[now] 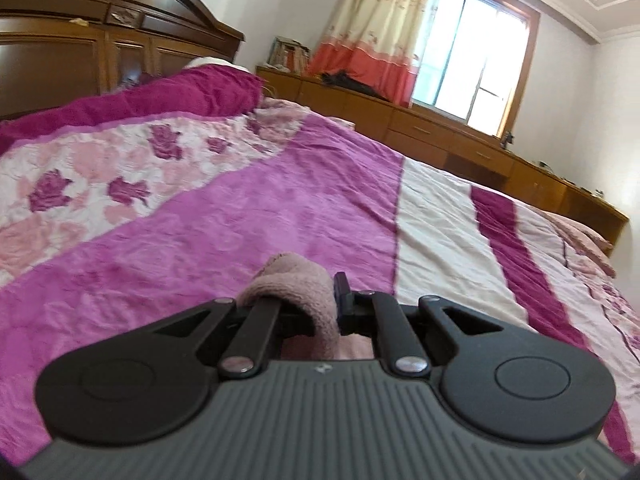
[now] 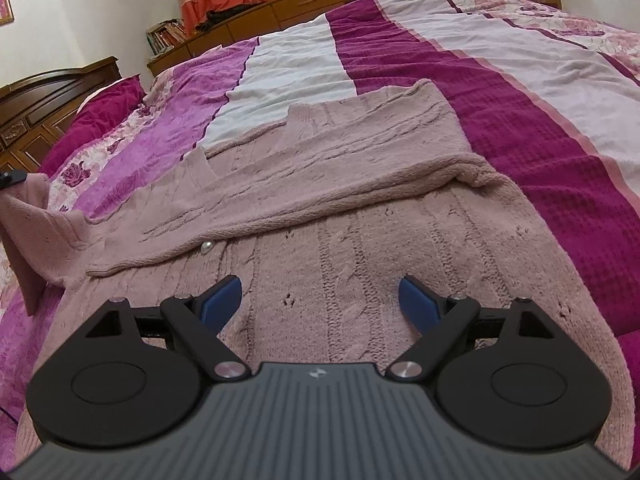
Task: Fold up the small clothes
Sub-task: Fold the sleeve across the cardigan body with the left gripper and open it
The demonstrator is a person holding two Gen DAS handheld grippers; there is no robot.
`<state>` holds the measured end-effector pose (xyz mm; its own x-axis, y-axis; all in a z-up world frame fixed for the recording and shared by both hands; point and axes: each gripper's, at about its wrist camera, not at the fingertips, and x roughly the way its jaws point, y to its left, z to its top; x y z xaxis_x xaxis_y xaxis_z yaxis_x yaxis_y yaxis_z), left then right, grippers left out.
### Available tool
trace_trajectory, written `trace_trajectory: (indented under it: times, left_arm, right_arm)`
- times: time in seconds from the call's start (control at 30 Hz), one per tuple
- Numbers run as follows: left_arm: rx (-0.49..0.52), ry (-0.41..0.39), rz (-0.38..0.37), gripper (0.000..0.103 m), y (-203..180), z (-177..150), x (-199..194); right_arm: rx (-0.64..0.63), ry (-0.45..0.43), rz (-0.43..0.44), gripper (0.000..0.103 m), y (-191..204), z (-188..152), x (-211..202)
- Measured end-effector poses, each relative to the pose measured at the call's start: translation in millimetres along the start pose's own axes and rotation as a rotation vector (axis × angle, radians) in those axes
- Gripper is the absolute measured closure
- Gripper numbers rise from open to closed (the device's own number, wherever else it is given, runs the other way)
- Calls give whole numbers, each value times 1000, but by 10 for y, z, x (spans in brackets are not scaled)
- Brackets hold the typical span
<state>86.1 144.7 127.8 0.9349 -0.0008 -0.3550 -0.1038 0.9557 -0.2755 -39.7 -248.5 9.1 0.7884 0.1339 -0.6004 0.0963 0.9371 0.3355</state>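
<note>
A dusty-pink knitted sweater (image 2: 340, 208) lies spread on the bed, with one sleeve folded across its body and a small pearl button (image 2: 207, 246) near the fold. My right gripper (image 2: 320, 300) is open and empty, its blue pads (image 2: 222, 300) just above the sweater's lower part. My left gripper (image 1: 304, 292) is shut on a bunched edge of the sweater (image 1: 298, 280) and holds it lifted above the bed. That lifted part and the left gripper's tip (image 2: 12, 178) show at the left edge of the right wrist view.
The bed has a purple, white and floral quilt (image 1: 280, 200). A dark wooden headboard (image 1: 100, 32) stands at one end. A low wooden cabinet (image 1: 460, 136) runs along the far side under a window with curtains (image 1: 380, 28). Books (image 2: 166, 34) stand on the cabinet.
</note>
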Motion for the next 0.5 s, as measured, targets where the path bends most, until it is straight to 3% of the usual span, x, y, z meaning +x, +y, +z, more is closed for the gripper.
trace_trajectory:
  times: [0.23, 0.5]
  left_arm:
    - [49, 52, -73, 94, -395, -203, 46]
    - [138, 147, -86, 94, -671, -569, 188]
  right_arm:
    - [-13, -38, -32, 13, 2, 28, -62]
    - [16, -38, -19, 13, -69, 0, -54]
